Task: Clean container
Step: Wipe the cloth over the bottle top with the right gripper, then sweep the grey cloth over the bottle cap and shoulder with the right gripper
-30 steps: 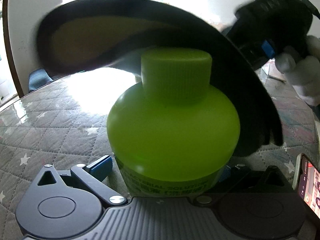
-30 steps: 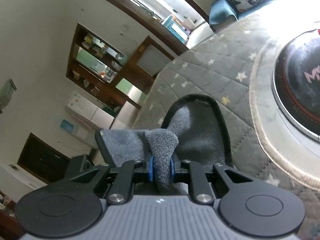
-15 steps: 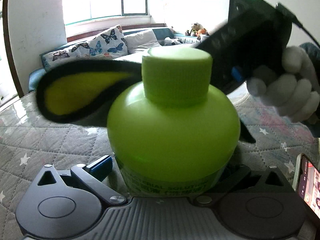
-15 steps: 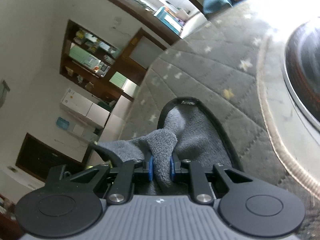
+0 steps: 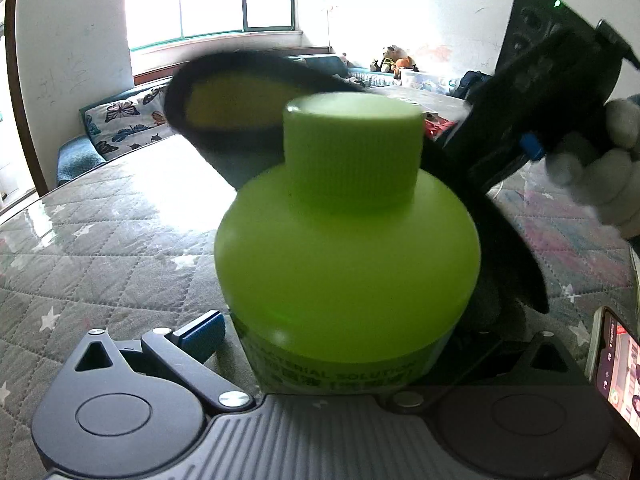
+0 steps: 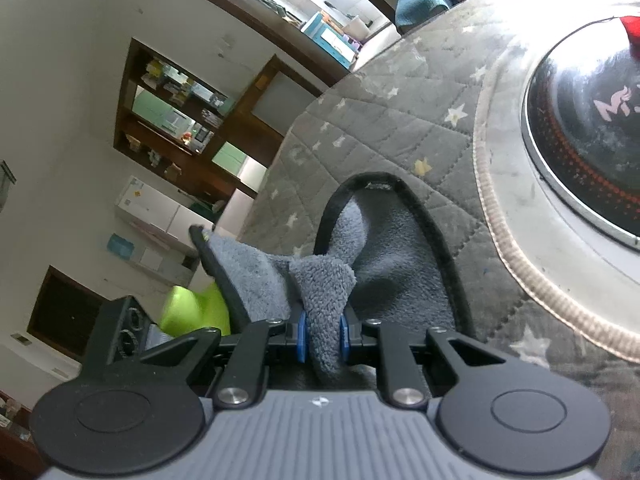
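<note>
Left wrist view: my left gripper point(image 5: 340, 344) clamps the green bottle point(image 5: 347, 264) above the quilted table point(image 5: 100, 240); a hard wipe could twist it loose.

Right wrist view: my right gripper point(image 6: 322, 338) pinches the grey cloth point(image 6: 380, 256), which could slip free.

A home: cushioned window seat point(image 5: 116, 120), quilted table point(image 5: 100, 240), shelves point(image 6: 172, 120).

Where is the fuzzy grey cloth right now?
The grey cloth is pinched in the right tongs, low in the middle of the right wrist view. It hangs over the starry quilted table cover, just right of the green bottle.
</note>
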{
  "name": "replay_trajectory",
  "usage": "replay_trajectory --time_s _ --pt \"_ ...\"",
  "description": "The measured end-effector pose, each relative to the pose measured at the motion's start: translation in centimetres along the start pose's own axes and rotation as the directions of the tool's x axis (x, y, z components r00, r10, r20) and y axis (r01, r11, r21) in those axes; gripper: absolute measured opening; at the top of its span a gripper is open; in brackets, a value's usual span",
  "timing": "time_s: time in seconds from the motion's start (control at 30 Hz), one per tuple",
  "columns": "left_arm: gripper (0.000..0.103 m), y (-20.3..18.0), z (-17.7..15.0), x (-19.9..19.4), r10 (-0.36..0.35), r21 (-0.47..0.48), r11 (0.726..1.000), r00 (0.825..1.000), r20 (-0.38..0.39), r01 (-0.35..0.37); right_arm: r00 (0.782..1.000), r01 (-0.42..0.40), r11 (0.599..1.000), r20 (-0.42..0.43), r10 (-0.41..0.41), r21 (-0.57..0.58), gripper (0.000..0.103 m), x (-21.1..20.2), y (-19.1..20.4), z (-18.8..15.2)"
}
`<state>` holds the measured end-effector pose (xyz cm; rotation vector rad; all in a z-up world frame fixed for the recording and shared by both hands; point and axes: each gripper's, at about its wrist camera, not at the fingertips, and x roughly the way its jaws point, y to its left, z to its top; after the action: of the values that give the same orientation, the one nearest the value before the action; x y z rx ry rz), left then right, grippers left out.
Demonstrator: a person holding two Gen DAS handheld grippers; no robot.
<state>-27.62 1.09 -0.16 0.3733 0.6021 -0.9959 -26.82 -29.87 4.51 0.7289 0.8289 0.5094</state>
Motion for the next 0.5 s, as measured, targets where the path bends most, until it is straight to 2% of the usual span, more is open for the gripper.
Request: replay_trajectory --time_s 0.23,0.5 --pt "0.103 0.2 0.8 1.1 0.0 0.0 1.0 1.0 0.0 0.0 0.996 -0.074 0.997 0.045 0.075 -0.022 0.016 -0.8 1.7 1.7" --pt "0.103 0.5 1.0 1.6 -0.001 -0.001 1.0 1.0 0.0 0.001 0.998 -0.064 0.998 0.017 0.064 -0.016 0.016 1.9 1.9 2.8"
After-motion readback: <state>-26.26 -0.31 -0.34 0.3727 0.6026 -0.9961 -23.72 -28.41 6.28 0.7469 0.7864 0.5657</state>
